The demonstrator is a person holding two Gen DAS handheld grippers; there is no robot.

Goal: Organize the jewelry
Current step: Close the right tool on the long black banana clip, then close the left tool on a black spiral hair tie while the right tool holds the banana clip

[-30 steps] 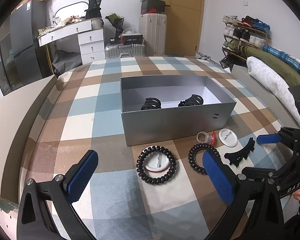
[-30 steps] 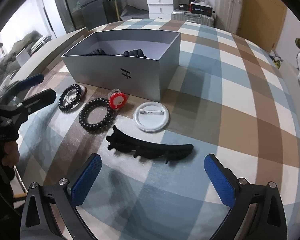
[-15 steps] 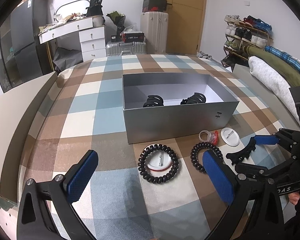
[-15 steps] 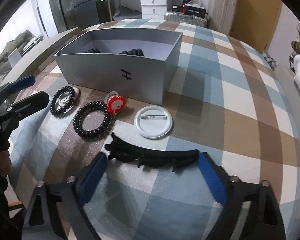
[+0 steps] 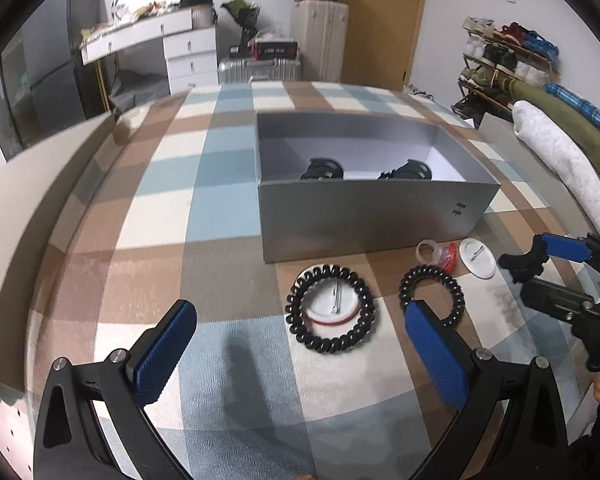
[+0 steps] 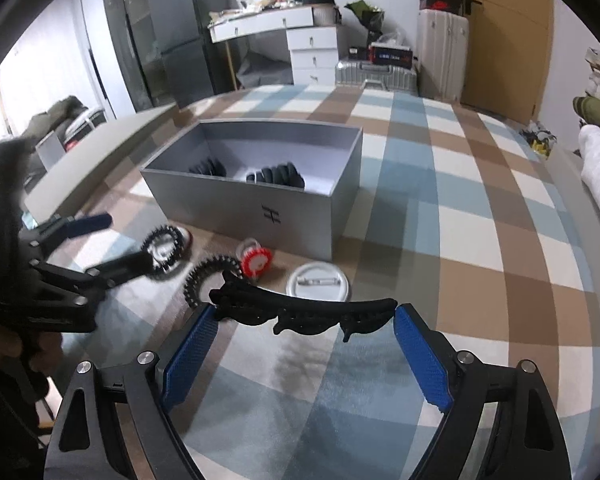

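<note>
In the right wrist view a long black hair clip [image 6: 304,312] spans my right gripper [image 6: 305,320], both blue pads pressing on its ends. It hangs above the checked cloth with its shadow below. The open grey box [image 6: 240,204] stands beyond, with two black claw clips [image 5: 322,169] [image 5: 406,170] inside. My left gripper [image 5: 299,314] is open and empty, hovering near a black coil hair tie [image 5: 332,308] that rings a white badge. A second coil tie [image 5: 432,292], a red and clear piece [image 5: 440,254] and a white pin badge [image 5: 478,258] lie before the box.
The checked cloth covers a bed-like surface with a beige edge [image 5: 40,184] on the left. Rolled blankets [image 5: 560,152] lie on the right. A white desk [image 6: 276,24], suitcases and a door stand behind.
My right gripper closed in on the long black hair clip and raised it off the cloth. The left gripper stayed nearly still.
</note>
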